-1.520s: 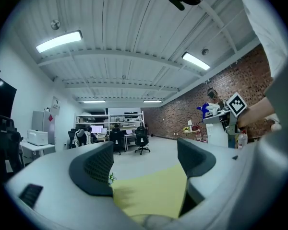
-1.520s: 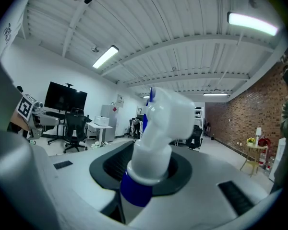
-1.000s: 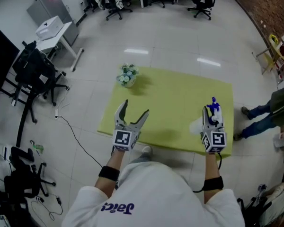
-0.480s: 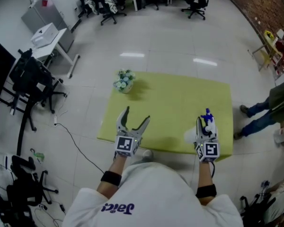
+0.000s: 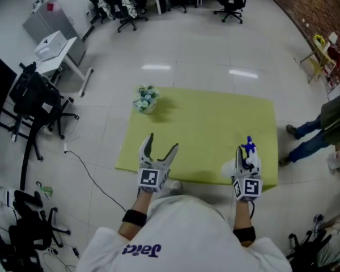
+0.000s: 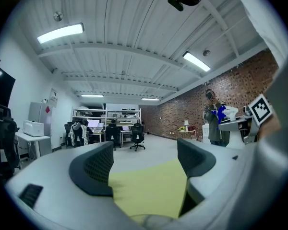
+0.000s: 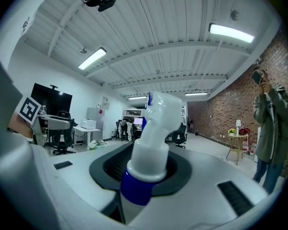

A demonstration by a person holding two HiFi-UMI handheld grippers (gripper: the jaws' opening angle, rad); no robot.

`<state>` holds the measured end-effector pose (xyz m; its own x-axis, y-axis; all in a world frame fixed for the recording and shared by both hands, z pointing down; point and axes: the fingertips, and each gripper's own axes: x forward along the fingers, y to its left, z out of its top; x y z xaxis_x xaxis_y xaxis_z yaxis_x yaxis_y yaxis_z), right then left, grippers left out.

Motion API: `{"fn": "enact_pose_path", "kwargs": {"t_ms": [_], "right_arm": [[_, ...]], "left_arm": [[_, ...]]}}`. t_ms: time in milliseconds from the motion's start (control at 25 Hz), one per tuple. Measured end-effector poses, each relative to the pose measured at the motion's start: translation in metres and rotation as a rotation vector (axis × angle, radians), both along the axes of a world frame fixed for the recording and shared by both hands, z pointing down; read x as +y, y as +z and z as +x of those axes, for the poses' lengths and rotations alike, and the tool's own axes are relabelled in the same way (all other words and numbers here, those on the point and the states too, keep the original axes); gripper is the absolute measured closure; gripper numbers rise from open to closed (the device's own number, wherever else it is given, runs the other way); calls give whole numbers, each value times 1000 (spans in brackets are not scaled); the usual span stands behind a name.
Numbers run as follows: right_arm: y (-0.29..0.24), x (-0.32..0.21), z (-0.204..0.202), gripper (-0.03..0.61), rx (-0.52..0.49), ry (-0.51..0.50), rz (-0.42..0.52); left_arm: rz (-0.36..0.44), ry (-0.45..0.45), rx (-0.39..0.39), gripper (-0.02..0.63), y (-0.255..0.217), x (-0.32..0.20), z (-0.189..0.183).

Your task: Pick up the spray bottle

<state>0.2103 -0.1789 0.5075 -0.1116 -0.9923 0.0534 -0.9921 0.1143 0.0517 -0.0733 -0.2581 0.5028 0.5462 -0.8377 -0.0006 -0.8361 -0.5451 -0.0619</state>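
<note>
While the left tongs (image 5: 163,141) hung wide open and empty at the near edge of the table (image 5: 204,123), the right tongs (image 5: 247,158) clamped the spray bottle (image 7: 151,143) by its neck, upright, at the near right corner.

The white plastic spray bottle (image 7: 153,128) has a smooth, faintly shiny head and a glossy blue plastic collar (image 7: 138,187). The right gripper (image 7: 149,169) has a matt pale grey plastic shell with dark, matt jaw linings. The left gripper (image 6: 144,161) shows the same grey plastic, and its black pads (image 6: 93,169) are finely dimpled like moulded rubber. The yellow-green rectangular mat (image 5: 204,123) at frame centre looks matt and smooth. Around it the pale tiled floor (image 5: 187,44) is glossy and mirrors ceiling lights. The red-brown brick wall (image 6: 182,111) at centre right looks rough.
</note>
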Motion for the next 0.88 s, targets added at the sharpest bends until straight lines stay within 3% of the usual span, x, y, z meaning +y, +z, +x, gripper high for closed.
{"fn": "enact_pose_path", "kwargs": {"t_ms": [880], "right_arm": [[-19, -11, -3, 476, -9, -21, -10]], "left_arm": [[23, -45, 1, 195, -15, -18, 0]]}}
